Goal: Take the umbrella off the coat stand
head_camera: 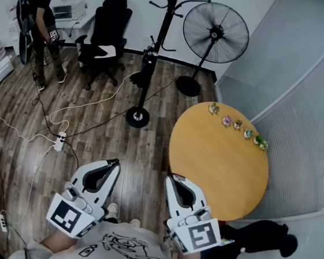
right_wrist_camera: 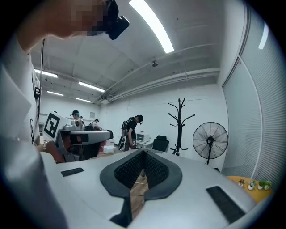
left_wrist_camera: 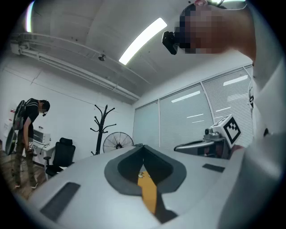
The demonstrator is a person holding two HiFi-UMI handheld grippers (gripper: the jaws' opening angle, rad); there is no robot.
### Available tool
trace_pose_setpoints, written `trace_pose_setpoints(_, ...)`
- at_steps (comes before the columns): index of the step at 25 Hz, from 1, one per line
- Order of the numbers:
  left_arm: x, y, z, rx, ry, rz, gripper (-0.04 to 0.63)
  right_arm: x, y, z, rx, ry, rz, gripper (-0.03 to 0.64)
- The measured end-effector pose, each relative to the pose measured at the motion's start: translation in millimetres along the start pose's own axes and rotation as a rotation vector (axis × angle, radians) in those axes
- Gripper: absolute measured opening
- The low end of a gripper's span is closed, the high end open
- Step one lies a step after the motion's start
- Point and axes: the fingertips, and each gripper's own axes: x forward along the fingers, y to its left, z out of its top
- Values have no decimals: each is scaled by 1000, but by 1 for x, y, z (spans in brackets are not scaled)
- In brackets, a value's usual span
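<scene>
The black coat stand (head_camera: 160, 39) rises from a round base (head_camera: 137, 117) across the wooden floor, well ahead of me. A dark folded bundle, apparently the umbrella (head_camera: 140, 76), hangs low on its pole. My left gripper (head_camera: 113, 162) and right gripper (head_camera: 168, 178) are held close to my body, side by side, pointing toward the stand and far from it. Both are shut with nothing between the jaws. In the left gripper view the stand (left_wrist_camera: 102, 127) shows far off beyond the shut gripper (left_wrist_camera: 142, 145). The right gripper view shows the stand (right_wrist_camera: 180, 125) beyond its shut gripper (right_wrist_camera: 144, 151).
A round wooden table (head_camera: 222, 162) with small figures (head_camera: 238, 124) stands at my right. A pedestal fan (head_camera: 216, 27) stands right of the stand, an office chair (head_camera: 106, 35) left of it. A person (head_camera: 43, 19) stands far left. Cables and a power strip (head_camera: 61, 140) cross the floor.
</scene>
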Motion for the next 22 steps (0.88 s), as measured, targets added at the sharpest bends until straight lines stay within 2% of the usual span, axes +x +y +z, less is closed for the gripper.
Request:
trace_pose_setpoints(14,-7,15,1,0,-12,5,13,14,7,1,-11,-8,-4,17)
trace_pose_setpoints(15,-6,17,2,-5,-17,2,132,16,9,1,-14,-4,-3,17)
trace_pose_setpoints(16,-6,20,2,-10,-19,2,297,18,10,1,-16,-1,-4,17)
trace_pose_setpoints(17,-6,24,2,-12,-19,5,357,20,11,0,-15,2,-6,17)
trace_pose_setpoints(19,-7,32,2,-8,-15,15,384,25,14,0,-8,5,-9,17)
trace_pose_setpoints(22,-13,43,-1,-7,1,17,385,34,19,1,-11,5,-11,17)
